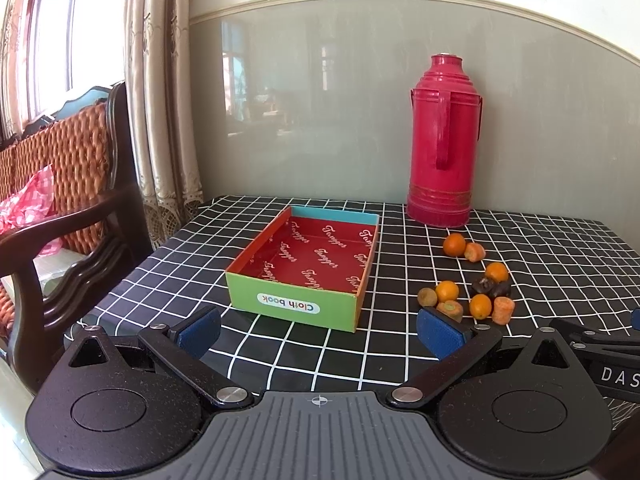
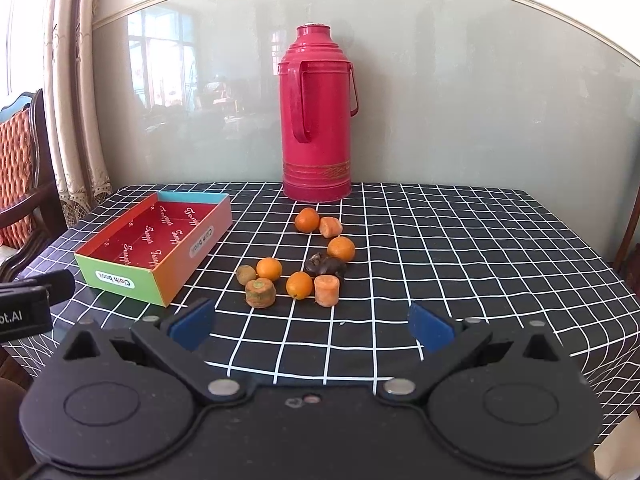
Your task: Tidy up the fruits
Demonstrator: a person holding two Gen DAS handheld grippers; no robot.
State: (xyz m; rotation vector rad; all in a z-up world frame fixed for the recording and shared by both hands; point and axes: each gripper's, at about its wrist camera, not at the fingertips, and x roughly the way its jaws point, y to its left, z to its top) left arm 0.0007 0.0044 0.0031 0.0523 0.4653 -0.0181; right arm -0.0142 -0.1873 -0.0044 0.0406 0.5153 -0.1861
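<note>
An open cardboard box (image 1: pixel 294 306) (image 2: pixel 176 276) with a red printed inside lies empty on the checked tablecloth. To its right lies a loose cluster of small oranges (image 1: pixel 447 291) (image 2: pixel 269 269), carrot chunks (image 1: pixel 503 310) (image 2: pixel 327 290), a brownish round fruit (image 1: pixel 427 297) (image 2: pixel 245 274) and a dark lump (image 1: pixel 491 288) (image 2: pixel 325 265). My left gripper (image 1: pixel 320 334) hovers open in front of the box. Nothing sits between the blue pads of my right gripper (image 2: pixel 312 326), which is open just short of the cluster.
A tall red thermos (image 1: pixel 442 144) (image 2: pixel 317 120) stands at the back by the glossy wall. A wooden chair (image 1: pixel 68 208) with a woven cushion is left of the table, beside curtains. The table's (image 2: pixel 500 248) right half carries only the cloth.
</note>
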